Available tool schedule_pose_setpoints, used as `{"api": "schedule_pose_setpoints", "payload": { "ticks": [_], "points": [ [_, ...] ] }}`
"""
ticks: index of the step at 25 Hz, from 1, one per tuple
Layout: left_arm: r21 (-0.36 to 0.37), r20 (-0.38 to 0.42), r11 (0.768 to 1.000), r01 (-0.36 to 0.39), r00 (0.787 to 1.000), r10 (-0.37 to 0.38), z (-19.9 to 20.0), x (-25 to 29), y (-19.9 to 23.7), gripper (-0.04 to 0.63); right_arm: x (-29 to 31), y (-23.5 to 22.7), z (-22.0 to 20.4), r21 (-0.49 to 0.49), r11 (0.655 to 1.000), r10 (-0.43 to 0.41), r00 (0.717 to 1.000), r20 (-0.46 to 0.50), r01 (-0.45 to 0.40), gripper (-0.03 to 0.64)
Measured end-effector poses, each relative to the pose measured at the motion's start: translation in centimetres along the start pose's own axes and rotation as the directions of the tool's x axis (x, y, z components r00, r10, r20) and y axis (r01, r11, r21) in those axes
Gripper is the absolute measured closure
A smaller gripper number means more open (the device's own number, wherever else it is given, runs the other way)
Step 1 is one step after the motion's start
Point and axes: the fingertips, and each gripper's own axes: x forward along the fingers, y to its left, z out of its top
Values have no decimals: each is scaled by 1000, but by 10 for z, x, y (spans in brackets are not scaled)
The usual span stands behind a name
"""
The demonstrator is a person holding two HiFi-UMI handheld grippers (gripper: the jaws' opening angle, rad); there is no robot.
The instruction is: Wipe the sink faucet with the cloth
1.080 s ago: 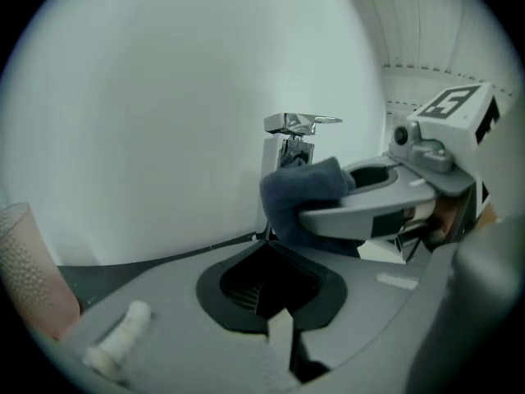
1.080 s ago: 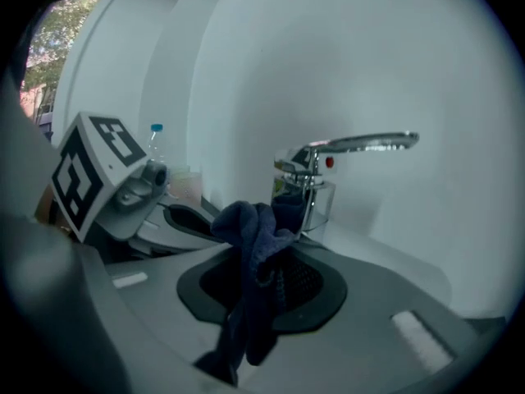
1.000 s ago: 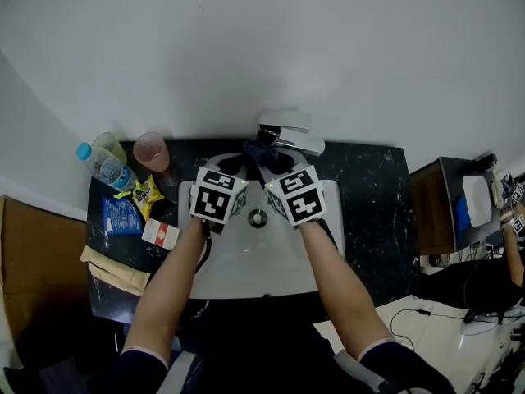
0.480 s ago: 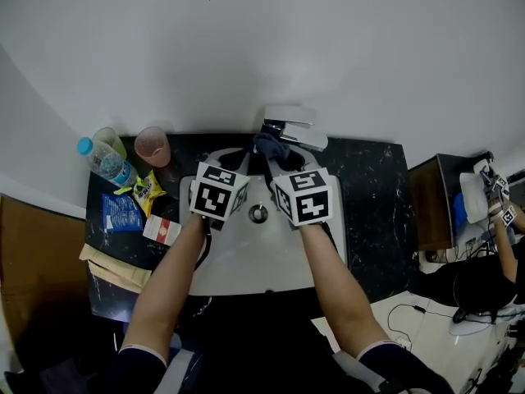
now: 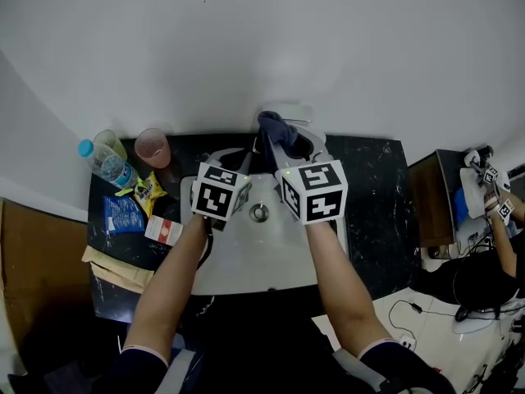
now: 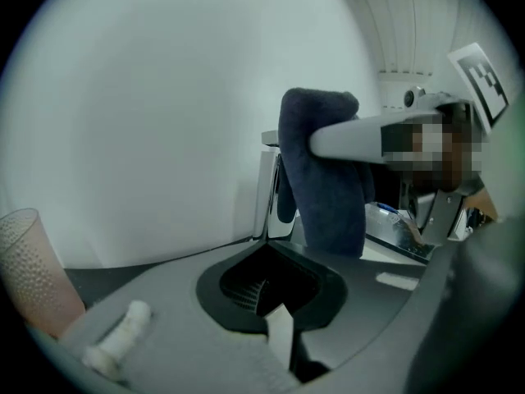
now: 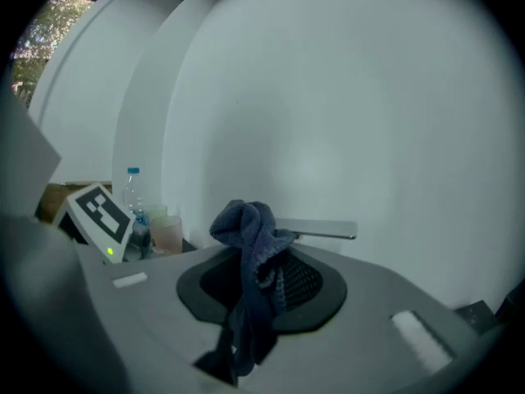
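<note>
Our right tool (image 7: 261,290) is clamped on the dark blue terry cloth (image 7: 250,236) and holds it up by the chrome sink faucet (image 7: 324,231) at the black worktop's (image 5: 369,187) back edge, apparently for rubbing. Our left tool (image 6: 264,290), closed on nothing, hangs over the white basin (image 5: 262,257).

No words or numbers can be read. The blue packet (image 5: 121,214) and the red and white box (image 5: 162,232) on the left of the desk (image 5: 377,203) have print, but it is too small.

Steep overhead; both gripper views facing faucet (image 7: 324,230)
</note>
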Motion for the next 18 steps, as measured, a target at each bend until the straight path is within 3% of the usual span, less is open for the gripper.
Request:
{"api": "schedule_pose_setpoints", "payload": {
  "ticks": [3,8,13,15,18],
  "points": [
    [-6,0,1000,-8,1000,8,0,-3,4,594,13,9,-27,-17,1000,10,997,-71,-11,531],
    [-17,0,1000,-17,1000,17,-2,-9,8,594,35,16,-76,38,998,47,982,-184,-41,531],
    [-14,-11,1000,-13,1000,13,-7,-11,4,594,49,20,-112,40,998,67,954,-294,-58,531],
    [-14,-11,1000,-10,1000,10,-7,-11,2,594,47,20,-112,42,997,69,955,-290,-60,529],
    [-19,-14,1000,-20,1000,20,-7,-9,4,594,32,18,-85,45,998,61,979,-194,-53,529]
  ]
}}
